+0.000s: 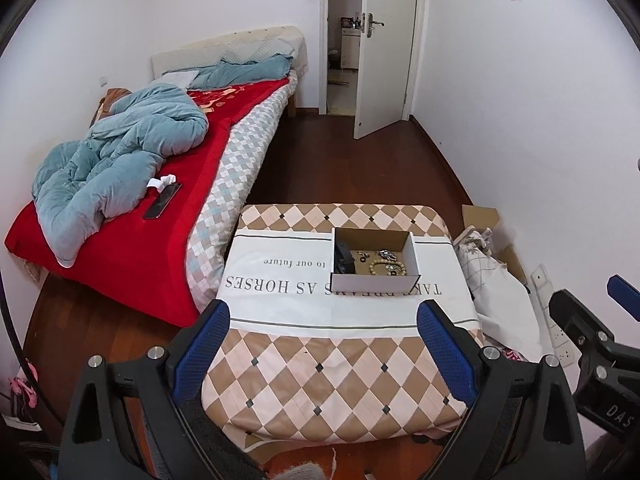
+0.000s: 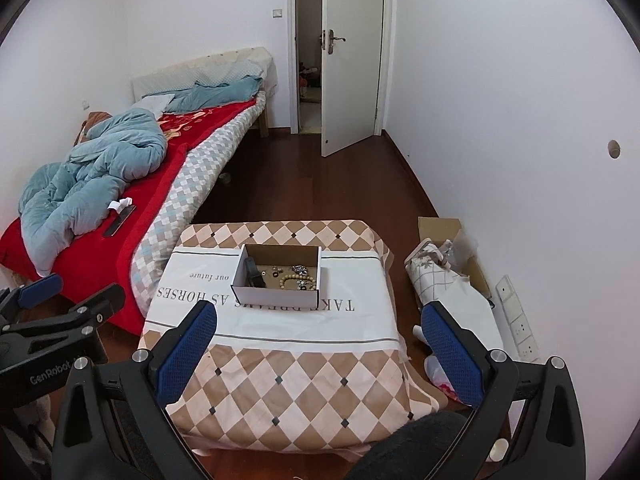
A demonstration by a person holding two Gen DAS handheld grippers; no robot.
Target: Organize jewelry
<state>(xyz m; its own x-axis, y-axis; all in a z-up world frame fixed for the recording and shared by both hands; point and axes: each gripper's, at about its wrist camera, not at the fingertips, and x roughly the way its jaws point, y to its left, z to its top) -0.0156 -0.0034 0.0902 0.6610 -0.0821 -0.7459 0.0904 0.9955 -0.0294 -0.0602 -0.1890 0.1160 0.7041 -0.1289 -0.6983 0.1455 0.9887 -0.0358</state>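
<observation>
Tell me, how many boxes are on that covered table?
1: a small open box sits mid-table, on the white band, with beads and other jewelry inside. Nothing there seems hidden.

Box [image 1: 372,276] — on the surface [image 1: 320,368], toward its far edge, right of centre. In box: bead bracelet [image 1: 387,267] near front wall; watch [image 1: 345,258] at left wall. Bed [image 1: 132,216] left of surface — phone [image 1: 163,201] on it.
</observation>
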